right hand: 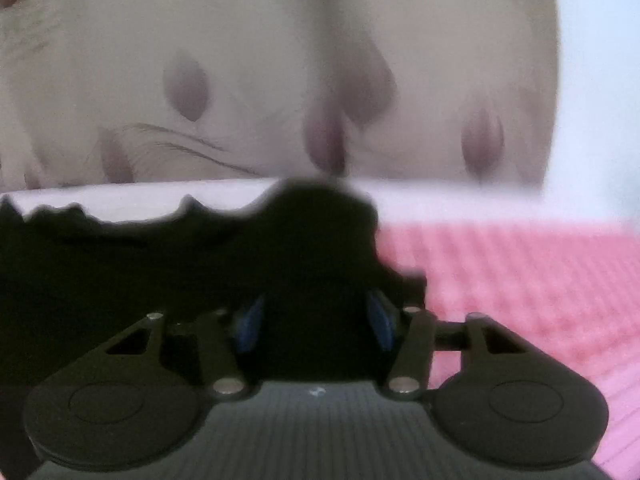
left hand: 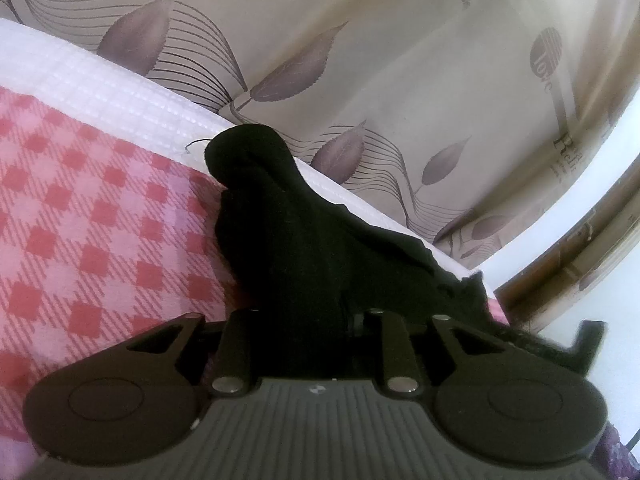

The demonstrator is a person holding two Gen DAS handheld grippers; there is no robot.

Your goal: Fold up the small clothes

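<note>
- Nearest us in the left wrist view is the left hand-held gripper (left hand: 312,312). Its grey ribbed body and two round black hubs fill the bottom of the picture.
- Its fingers stand narrow and are buried in a black garment (left hand: 288,220). The cloth is bunched between them and we read it as pinched there.
- From that grip the garment rises in a crumpled ridge to a rounded end near the middle of the view. A loose thread (left hand: 196,144) curls off that end.
- A further fold trails off to the right of the fingers, with a ragged edge.
- The garment lies over a pink and red checked cloth (left hand: 80,220), which spreads to the left. It crosses onto the white waffle border (left hand: 100,80) that runs along the cloth's far side.
- Behind the border hangs a pale leaf-print fabric (left hand: 360,60) with some lettering at its right.
- The right wrist view is blurred. The right hand-held gripper (right hand: 316,316) sits low in it, with its blue pads (right hand: 250,324) standing about half apart.
- The same garment (right hand: 312,232) fills the gap between those pads and humps up just beyond them. We cannot tell whether the pads press on it.
- From there the black cloth stretches away to the left edge, its upper rim jagged against the white border (right hand: 120,196).
- The checked cloth (right hand: 520,280) shows on the right, and the leaf-print fabric (right hand: 240,60) fills the top.
</note>
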